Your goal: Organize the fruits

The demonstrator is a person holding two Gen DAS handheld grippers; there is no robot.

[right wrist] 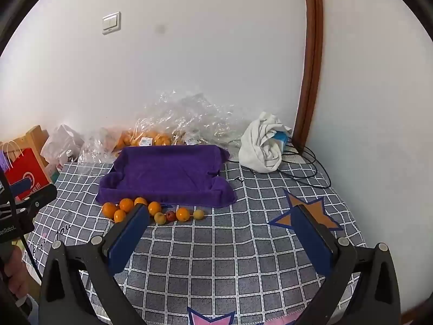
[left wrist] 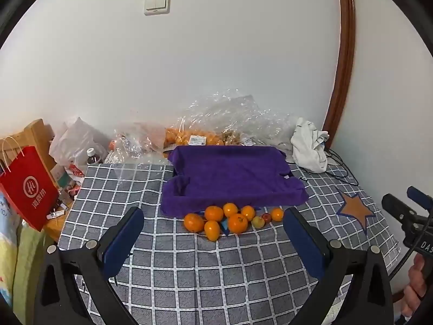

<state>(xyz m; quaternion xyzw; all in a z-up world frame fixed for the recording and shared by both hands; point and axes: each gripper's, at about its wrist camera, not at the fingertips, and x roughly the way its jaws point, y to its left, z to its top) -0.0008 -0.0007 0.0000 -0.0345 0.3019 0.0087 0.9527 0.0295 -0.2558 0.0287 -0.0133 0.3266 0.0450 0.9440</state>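
Note:
Several oranges (left wrist: 213,213) (right wrist: 126,204) lie in a loose row on the checked cloth (left wrist: 189,265) (right wrist: 216,252), just in front of a tray draped in a purple towel (left wrist: 230,173) (right wrist: 167,173). Among them sit a small yellowish fruit (left wrist: 258,222) (right wrist: 160,218), a small red one (left wrist: 266,217) (right wrist: 170,215) and another yellowish one (right wrist: 198,214). My left gripper (left wrist: 215,230) hovers open before the fruit, nothing between its blue pads. My right gripper (right wrist: 220,223) is open too, to the right of the row, its left finger (right wrist: 130,233) covering part of the oranges.
Crumpled clear plastic bags (left wrist: 216,124) (right wrist: 173,119) with more oranges lie behind the tray by the wall. A white cloth bundle (left wrist: 310,146) (right wrist: 263,146) and black cables sit at the back right. A red paper bag (left wrist: 28,187) stands off the left edge.

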